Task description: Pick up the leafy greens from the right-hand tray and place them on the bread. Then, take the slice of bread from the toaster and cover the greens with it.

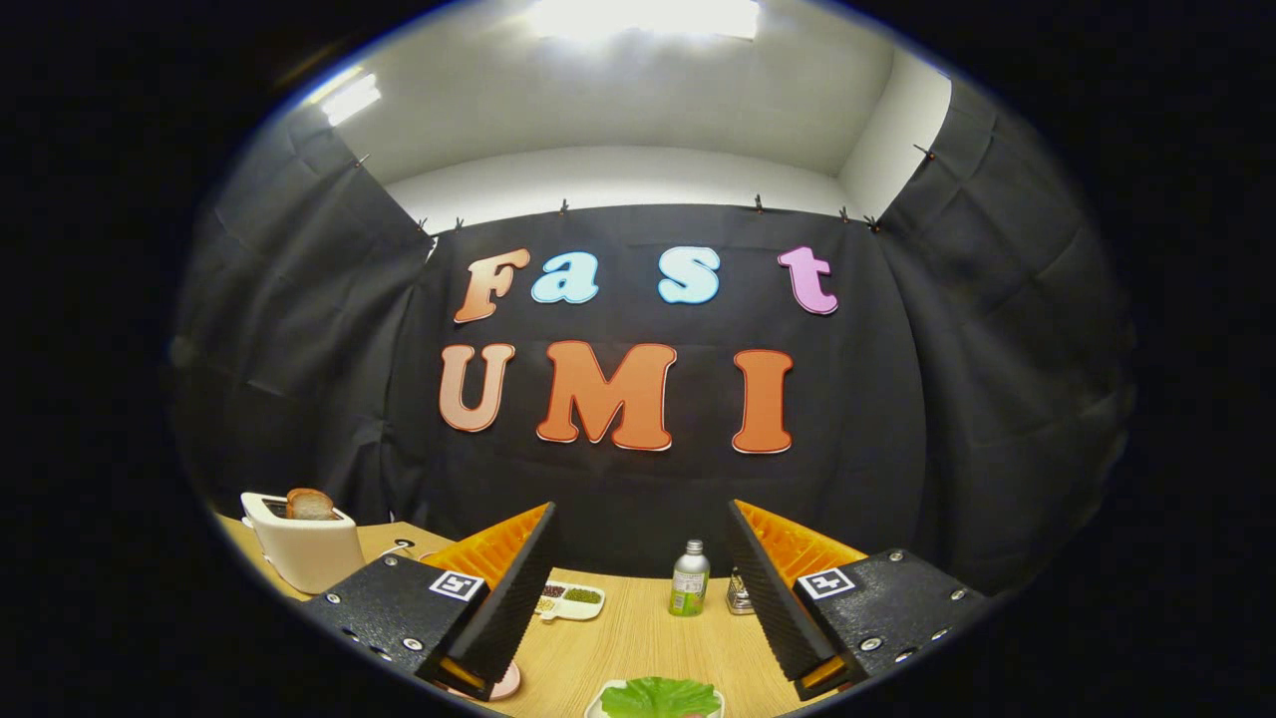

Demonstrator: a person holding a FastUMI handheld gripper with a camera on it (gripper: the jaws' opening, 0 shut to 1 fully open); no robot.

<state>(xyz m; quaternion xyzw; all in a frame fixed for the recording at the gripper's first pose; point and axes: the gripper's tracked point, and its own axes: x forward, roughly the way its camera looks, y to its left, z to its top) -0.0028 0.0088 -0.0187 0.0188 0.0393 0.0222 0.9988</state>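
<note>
My gripper (643,588) is held above the wooden table (638,638) with its fingers wide open and nothing between them. The leafy greens (660,697) lie on a white tray (595,709) below and between the fingertips, close to me. A white toaster (304,548) stands far off to the left of the left finger, with a brown slice of bread (310,505) sticking up out of its slot. A pinkish plate edge (504,684) peeks out under the left finger; what lies on it is hidden.
Beyond the fingers, a small white dish (570,599) with compartments of seeds sits on the table. A green-labelled bottle (689,579) with a silver cap stands near the back wall, with a small metal object (739,593) beside it.
</note>
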